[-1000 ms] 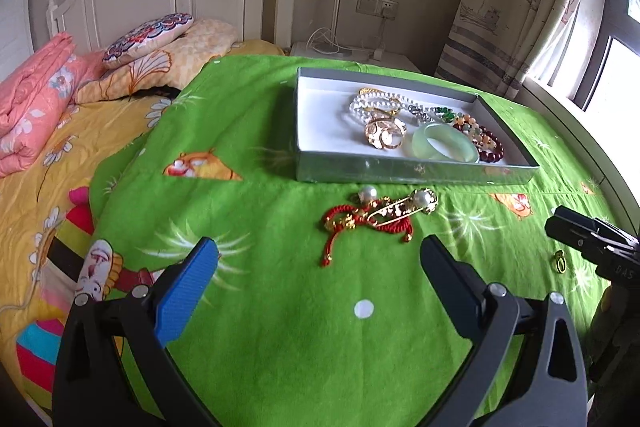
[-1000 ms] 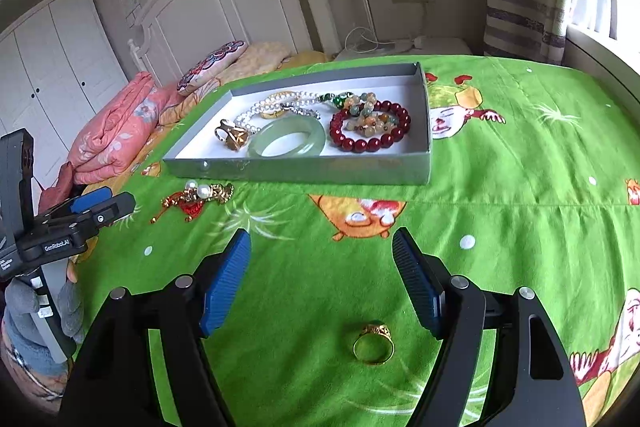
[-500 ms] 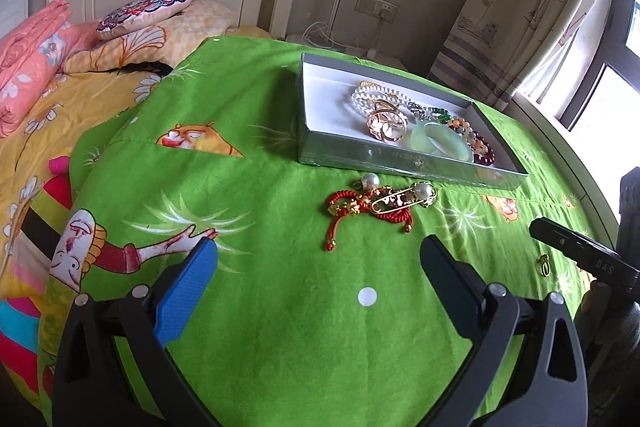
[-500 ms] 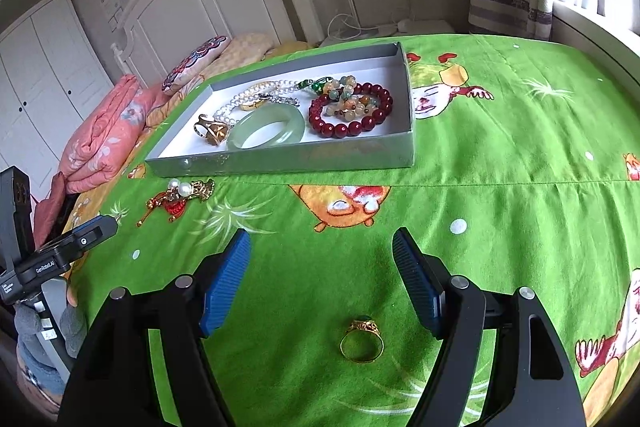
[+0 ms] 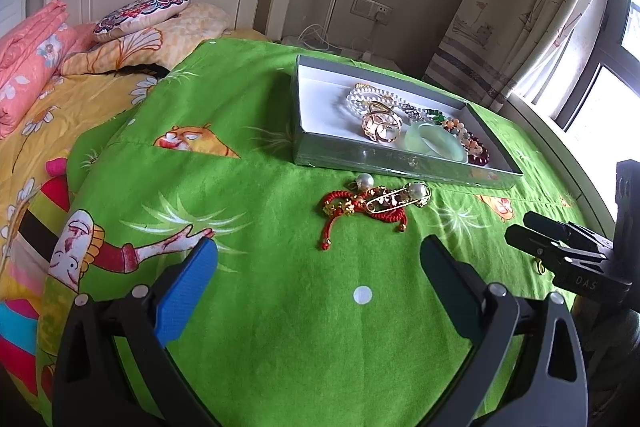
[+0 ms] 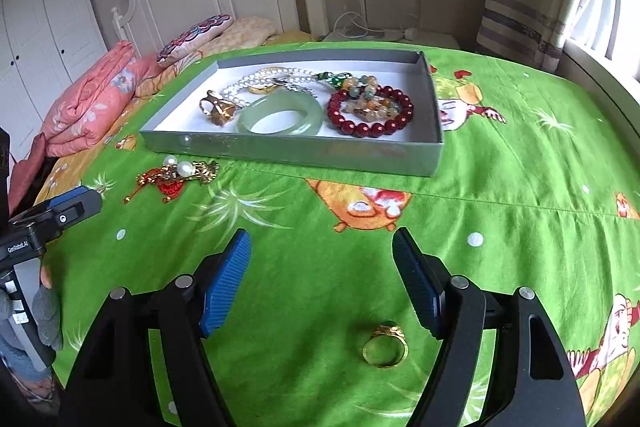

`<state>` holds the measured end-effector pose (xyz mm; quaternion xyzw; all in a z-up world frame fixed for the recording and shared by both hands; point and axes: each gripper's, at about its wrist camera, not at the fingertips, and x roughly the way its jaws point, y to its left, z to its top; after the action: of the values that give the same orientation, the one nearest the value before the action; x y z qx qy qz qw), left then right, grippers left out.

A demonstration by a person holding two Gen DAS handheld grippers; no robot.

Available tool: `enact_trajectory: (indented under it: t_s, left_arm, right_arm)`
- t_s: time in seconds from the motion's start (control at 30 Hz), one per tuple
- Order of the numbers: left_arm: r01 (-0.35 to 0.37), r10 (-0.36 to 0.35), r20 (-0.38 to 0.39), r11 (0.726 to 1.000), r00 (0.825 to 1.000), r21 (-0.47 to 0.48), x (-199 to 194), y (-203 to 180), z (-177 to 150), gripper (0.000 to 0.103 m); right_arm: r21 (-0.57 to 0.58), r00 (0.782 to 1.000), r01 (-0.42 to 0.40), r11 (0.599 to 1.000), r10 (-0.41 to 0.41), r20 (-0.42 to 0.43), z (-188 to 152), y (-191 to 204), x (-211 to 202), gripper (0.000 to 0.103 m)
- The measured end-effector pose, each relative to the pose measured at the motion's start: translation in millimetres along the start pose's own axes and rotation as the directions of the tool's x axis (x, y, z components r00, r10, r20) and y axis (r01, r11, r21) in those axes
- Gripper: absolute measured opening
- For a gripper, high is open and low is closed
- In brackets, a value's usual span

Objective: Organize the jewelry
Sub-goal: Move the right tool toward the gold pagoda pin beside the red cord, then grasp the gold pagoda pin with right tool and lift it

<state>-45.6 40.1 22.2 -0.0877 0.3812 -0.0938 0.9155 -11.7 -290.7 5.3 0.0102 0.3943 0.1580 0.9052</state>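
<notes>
A grey tray (image 5: 392, 163) (image 6: 304, 149) on the green blanket holds a jade bangle (image 6: 280, 115), a red bead bracelet (image 6: 372, 113), pearls and gold pieces. In front of it lies a red cord bracelet tangled with a gold pearl pin (image 5: 372, 205) (image 6: 176, 175). A gold ring (image 6: 385, 345) lies on the blanket between my right gripper's arms, just behind its fingertips. My left gripper (image 5: 318, 255) is open and empty, short of the red cord piece. My right gripper (image 6: 322, 247) is open and empty; it also shows in the left wrist view (image 5: 560, 247).
The green blanket (image 6: 520, 167) covers the bed. Pillows (image 5: 140, 15) and a pink quilt (image 6: 92, 103) lie at the headboard end. A curtain and window are on the right. The left gripper's tip (image 6: 60, 211) shows at the right view's left edge.
Both grippers have drifted slightly nearer the tray. The ring sits lower between the right gripper's arms. Both jaws stay open.
</notes>
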Motion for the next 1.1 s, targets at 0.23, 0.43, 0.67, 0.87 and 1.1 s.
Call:
enact_trajectory:
  t_s: [0.23, 0.43, 0.67, 0.87, 1.1]
  left_arm:
    - [-0.001, 0.001, 0.004, 1.000, 1.000, -0.001, -1, 0, 0, 0.100]
    - [0.013, -0.013, -0.004, 1.000, 1.000, 0.025, -2, -3, -1, 0.100]
    - [0.001, -0.002, 0.023, 1.000, 1.000, 0.028, -8, -4, -2, 0.100]
    - [0.007, -0.008, 0.029, 1.000, 1.000, 0.023, -9, -3, -3, 0.100]
    - [0.008, -0.009, 0.025, 1.000, 1.000, 0.022, -9, -2, -3, 0.100]
  right_arm:
    - [-0.078, 0.999, 0.001, 0.997, -0.005, -0.054, 10, 26, 22, 0.071]
    - [-0.151, 0.998, 0.025, 0.988, -0.034, -0.061, 18, 48, 35, 0.060]
    - [-0.233, 0.996, -0.046, 0.971, 0.028, -0.081, 26, 79, 44, 0.042]
    - [-0.294, 0.995, -0.093, 0.951, 0.081, -0.053, 39, 103, 48, 0.041]
    - [-0.319, 0.977, -0.211, 0.924, 0.188, -0.102, 60, 113, 66, 0.041]
